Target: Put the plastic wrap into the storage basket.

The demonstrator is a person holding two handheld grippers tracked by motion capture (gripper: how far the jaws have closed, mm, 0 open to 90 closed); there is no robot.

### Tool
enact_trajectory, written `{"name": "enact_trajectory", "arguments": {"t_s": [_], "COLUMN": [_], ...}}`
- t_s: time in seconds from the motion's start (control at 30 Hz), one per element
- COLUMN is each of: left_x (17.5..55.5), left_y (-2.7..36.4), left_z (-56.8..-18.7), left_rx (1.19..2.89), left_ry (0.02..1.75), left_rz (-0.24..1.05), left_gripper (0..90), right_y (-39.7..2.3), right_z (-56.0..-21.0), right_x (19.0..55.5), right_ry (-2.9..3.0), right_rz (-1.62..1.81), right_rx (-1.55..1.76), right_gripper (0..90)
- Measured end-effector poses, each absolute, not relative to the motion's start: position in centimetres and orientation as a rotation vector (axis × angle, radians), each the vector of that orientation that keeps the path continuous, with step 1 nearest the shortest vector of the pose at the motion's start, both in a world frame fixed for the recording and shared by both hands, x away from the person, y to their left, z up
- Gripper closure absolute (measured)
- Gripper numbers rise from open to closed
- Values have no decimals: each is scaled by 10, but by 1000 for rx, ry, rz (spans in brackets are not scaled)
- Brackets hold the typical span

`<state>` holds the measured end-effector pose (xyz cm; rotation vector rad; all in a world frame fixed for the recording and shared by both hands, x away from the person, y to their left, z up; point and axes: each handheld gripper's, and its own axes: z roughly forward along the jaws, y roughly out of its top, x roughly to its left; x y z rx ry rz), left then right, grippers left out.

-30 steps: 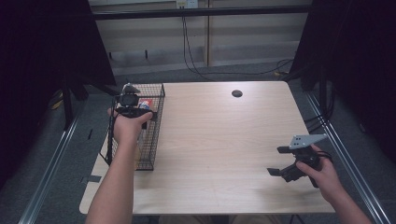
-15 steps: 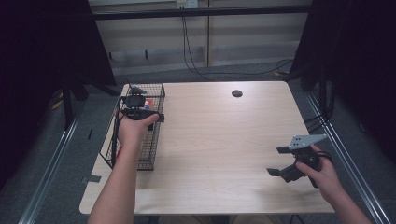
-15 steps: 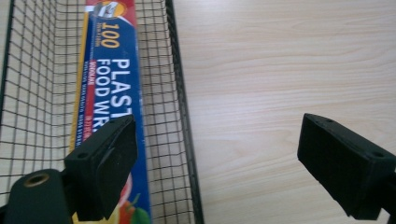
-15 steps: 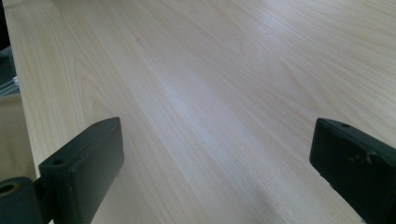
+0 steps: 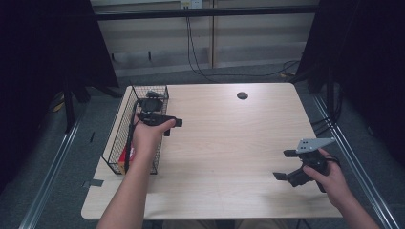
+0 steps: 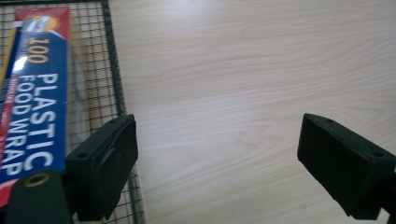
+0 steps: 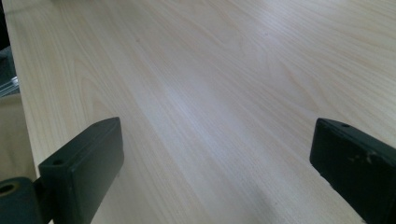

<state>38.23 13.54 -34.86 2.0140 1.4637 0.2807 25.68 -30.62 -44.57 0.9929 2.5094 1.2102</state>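
**benchrat:** So where's the plastic food wrap box [image 6: 32,88] sitting relative to the grippers? Trying to work out the next reach.

**wirecrate:** It's lying flat in the wire basket [image 5: 117,136] at the left edge of the surface [image 5: 229,143]. In the high view you just catch its red end [image 5: 127,153] near the basket's near corner. The long axis runs along the basket's length, so near-to-far from the person's side. In the left gripper view the box is off to the left, past the basket's wire wall, and runs up the frame lengthwise.

**benchrat:** Which hand's closer?

**wirecrate:** Left, easily. The left hand-held gripper [image 5: 165,125] hangs right over the basket's inner rim, jaws spread wide with nothing between them, mostly bare wood underneath. I'd guess it has to shift sideways over the wall and close across the box's narrow width, not along it. The right hand-held gripper [image 5: 285,164] is well apart, down at the near right corner, also wide open and holding nothing, pointed across plain wood.

**benchrat:** Anything else in the way?

**wirecrate:** Not really. There's a dark round grommet hole [image 5: 242,95] near the far edge. Beyond that, dark curtains either side, a pale wall with cables hanging down, grey floor.
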Motion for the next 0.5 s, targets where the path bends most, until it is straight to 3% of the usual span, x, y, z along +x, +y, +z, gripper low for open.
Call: {"name": "enact_trajectory", "arguments": {"t_s": [0.5], "left_x": [365], "left_y": [107], "left_z": [-368], "left_rx": [2022], "left_ry": [1346], "left_rz": [218], "left_gripper": [111], "right_y": [-304], "right_z": [-450], "right_x": [258], "right_ry": [2513], "right_rz": [1183], "right_rx": [1003], "right_gripper": [26]}}
